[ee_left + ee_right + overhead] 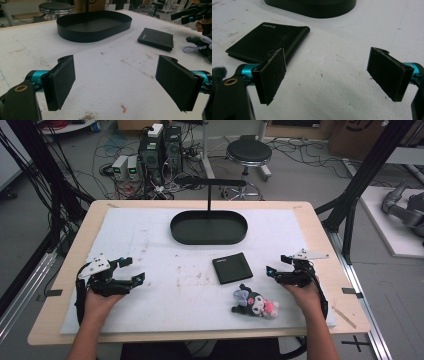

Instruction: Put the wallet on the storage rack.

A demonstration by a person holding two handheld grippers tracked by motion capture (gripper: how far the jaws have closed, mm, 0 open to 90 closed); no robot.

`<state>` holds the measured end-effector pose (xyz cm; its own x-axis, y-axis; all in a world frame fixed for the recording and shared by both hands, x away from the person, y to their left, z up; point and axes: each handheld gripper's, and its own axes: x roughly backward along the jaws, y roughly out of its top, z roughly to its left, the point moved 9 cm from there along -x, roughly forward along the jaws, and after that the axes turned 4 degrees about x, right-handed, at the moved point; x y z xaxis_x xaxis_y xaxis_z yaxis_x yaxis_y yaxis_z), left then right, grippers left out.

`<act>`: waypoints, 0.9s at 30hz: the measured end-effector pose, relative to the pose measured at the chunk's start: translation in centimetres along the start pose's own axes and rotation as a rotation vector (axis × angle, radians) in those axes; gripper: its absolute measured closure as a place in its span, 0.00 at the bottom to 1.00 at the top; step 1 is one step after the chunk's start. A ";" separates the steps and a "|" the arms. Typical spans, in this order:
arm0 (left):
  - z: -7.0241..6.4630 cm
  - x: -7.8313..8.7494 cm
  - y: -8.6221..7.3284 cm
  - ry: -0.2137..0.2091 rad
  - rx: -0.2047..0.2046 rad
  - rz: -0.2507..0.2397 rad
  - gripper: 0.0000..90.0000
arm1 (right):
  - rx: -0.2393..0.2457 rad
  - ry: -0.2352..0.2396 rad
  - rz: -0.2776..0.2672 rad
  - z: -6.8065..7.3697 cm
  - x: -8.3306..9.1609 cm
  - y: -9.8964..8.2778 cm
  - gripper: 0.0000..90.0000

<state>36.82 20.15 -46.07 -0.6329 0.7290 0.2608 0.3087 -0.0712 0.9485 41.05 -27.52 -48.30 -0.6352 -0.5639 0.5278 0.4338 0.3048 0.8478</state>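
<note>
A black oval tray [209,227] with an upright post stands at the back middle of the white mat [150,250]. In front of it lies a black wallet [232,268], and a small dark plush toy with a pink body [255,303] lies nearer the front. My left gripper [131,271] rests at the left of the mat, open, with bare mat between its pads [62,80]. At the right, beside the plush toy, my right gripper [278,266] is open too, nothing between its pads [273,72]. The wallet [268,41] lies just beyond its left pad.
The mat covers a wooden table [320,235]. Behind the table are a black stool [248,155], computer cases [160,150] and many floor cables. Black frame posts [367,175] stand at both sides. The tray [95,25] and wallet [156,38] lie ahead of the left gripper.
</note>
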 end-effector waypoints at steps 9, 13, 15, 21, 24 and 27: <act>0.2 0.1 -0.2 0.014 0.013 0.007 0.18 | -0.005 0.031 0.004 0.2 0.1 -0.1 0.18; -0.2 0.0 -0.3 0.001 0.005 0.013 0.18 | 0.001 0.049 0.017 0.7 -0.1 0.0 0.18; 0.0 0.0 -0.3 0.000 0.007 0.011 0.18 | -0.001 0.054 0.028 0.8 -0.3 0.3 0.18; 0.1 0.2 -0.1 0.013 0.013 0.004 0.18 | -0.011 0.117 0.071 1.1 -2.5 2.3 0.18; 0.2 0.3 -0.2 0.011 0.010 0.002 0.18 | -0.024 0.152 0.110 1.5 -3.9 2.8 0.18; 0.0 0.2 -0.1 0.002 0.001 -0.008 0.18 | -0.035 0.186 0.150 2.2 -5.3 2.9 0.18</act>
<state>36.64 20.35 -46.15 -0.6365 0.7283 0.2539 0.3046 -0.0651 0.9502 44.27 -21.92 -48.49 -0.4353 -0.6469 0.6261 0.5384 0.3704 0.7569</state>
